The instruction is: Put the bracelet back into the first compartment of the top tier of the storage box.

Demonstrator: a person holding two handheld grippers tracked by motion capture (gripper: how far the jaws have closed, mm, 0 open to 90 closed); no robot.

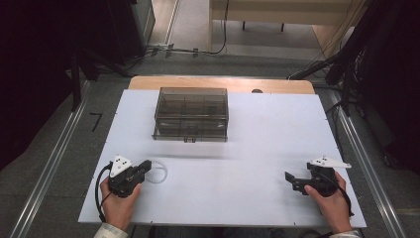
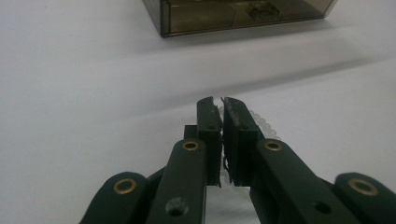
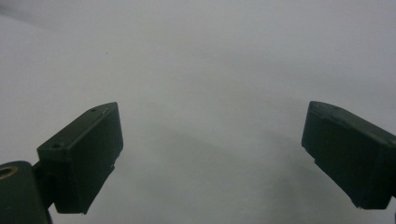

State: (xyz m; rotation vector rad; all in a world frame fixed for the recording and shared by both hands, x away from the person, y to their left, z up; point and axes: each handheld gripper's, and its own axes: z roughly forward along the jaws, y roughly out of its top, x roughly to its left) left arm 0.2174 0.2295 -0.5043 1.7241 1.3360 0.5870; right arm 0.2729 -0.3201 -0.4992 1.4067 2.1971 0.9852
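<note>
Ring: a thin, see-through bead ring (image 1: 157, 172) lies on the white table (image 1: 237, 198), right at the tip of the left tongs (image 1: 144, 166).
Left tongs: they are clenched on the ring (image 2: 261, 125); a bit of its edge sits pinched between the two black jaws, and the rest curls out to one side.
Right tongs: the right tongs (image 3: 212, 154) are released, jaws wide apart, with bare table between them. They rest well apart from the ring.
What could go wrong: the grip is only on a thin edge, so I think the ring could slip out if the hand lifts fast. It looks soft, so a hard squeeze could bend it or snap its string.
Box: a smoky clear box (image 1: 191, 114) with small rooms inside sits ahead of the left tongs, well apart.
In the way: the box lid looks shut, so the ring cannot go in until it is opened. Nothing lies on the table between tongs and box.
</note>
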